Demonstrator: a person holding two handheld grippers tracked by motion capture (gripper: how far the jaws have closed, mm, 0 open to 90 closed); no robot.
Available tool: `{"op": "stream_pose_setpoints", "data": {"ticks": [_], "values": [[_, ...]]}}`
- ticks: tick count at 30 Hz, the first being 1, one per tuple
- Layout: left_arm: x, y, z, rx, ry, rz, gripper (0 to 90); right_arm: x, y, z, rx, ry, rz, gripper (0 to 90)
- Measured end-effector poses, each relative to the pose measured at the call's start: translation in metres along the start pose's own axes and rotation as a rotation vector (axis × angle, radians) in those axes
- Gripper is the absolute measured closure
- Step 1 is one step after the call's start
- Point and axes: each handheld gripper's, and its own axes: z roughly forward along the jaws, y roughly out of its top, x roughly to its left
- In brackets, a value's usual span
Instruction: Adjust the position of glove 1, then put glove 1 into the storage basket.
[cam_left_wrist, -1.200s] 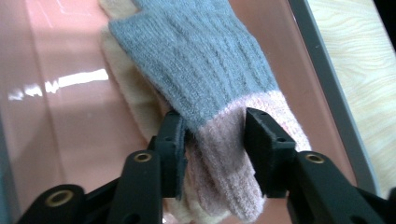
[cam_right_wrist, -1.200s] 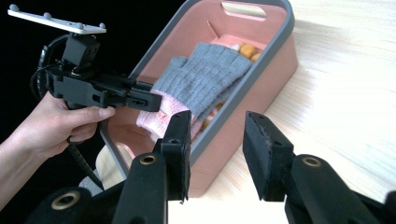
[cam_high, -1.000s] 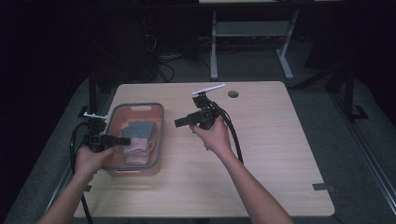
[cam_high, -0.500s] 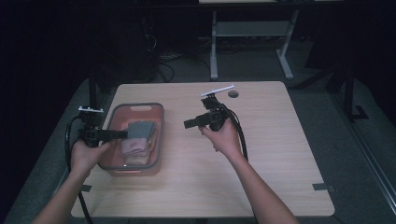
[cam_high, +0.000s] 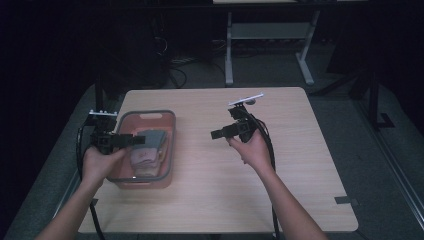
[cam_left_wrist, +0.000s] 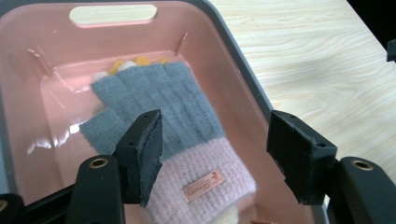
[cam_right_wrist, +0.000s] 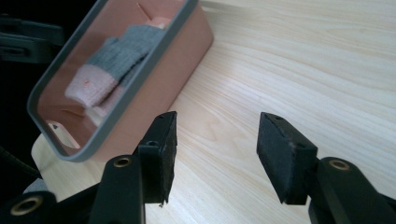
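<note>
- Left gripper (cam_left_wrist: 212, 154) hangs over the pink plastic bin with the grey rim (cam_left_wrist: 243, 70), jaws apart after just spreading wider, nothing between the pads.
- Right below it, the grey knit glove with a pink cuff (cam_left_wrist: 173, 121) lies flat in that bin on top of some yellow and cream knitwear (cam_left_wrist: 135, 62).
- Right gripper (cam_right_wrist: 217, 154) is out over the bare light wooden table (cam_right_wrist: 299, 70), beside the bin; its jaws have just been opening too, and they're empty.
</note>
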Motion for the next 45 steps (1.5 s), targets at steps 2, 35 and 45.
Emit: {"op": "stream_pose_setpoints", "data": {"ticks": [2,35,45], "values": [[-0.002,0.0,0.001,-0.004,-0.002,0.006,35.2,-0.002,-0.002,0.0,0.003,-0.008,-0.004,46.3],[-0.043,0.006,0.008,-0.046,-0.039,0.079,28.5,-0.024,-0.027,-0.025,0.007,-0.061,0.032,43.8],[-0.065,0.009,0.019,-0.031,-0.083,0.124,27.6,-0.039,-0.038,-0.034,0.002,-0.075,0.057,43.8]]}}
